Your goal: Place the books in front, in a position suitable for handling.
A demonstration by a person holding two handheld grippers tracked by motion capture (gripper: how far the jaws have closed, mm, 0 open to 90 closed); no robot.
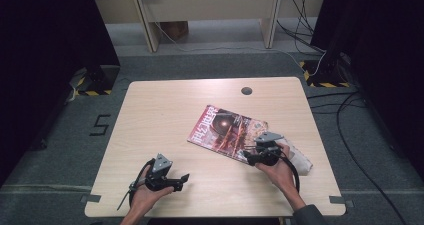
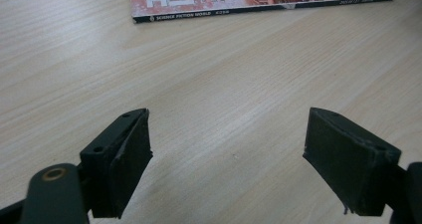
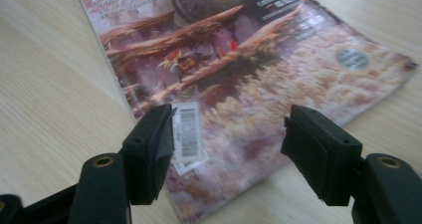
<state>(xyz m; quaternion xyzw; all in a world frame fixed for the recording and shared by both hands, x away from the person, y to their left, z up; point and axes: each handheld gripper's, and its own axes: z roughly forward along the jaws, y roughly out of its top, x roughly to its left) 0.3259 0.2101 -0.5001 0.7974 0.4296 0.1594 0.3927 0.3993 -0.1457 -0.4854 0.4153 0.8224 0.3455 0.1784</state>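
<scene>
Pale wood-grain laminate makes up the table, and on it lies one magazine with a red and brown cover, flat, turned at an angle, right of the middle. One crumpled whitish cloth sits near the right edge, just beside the magazine's near right corner; whether they touch I cannot tell. One dark round hole shows near the far edge.

Two grippers are in use, one in each hand. The left gripper rests near the front edge over bare wood, well apart from the magazine, its jaws spread wide with nothing between them; in the left gripper view the magazine's spine runs across the top, with open table in between. The right gripper hangs over the magazine's near corner, jaws apart and not pressing on anything; in the right gripper view a white barcode label lies between them on the cover.

Bare wood spreads across the whole left half and along the far side.
</scene>
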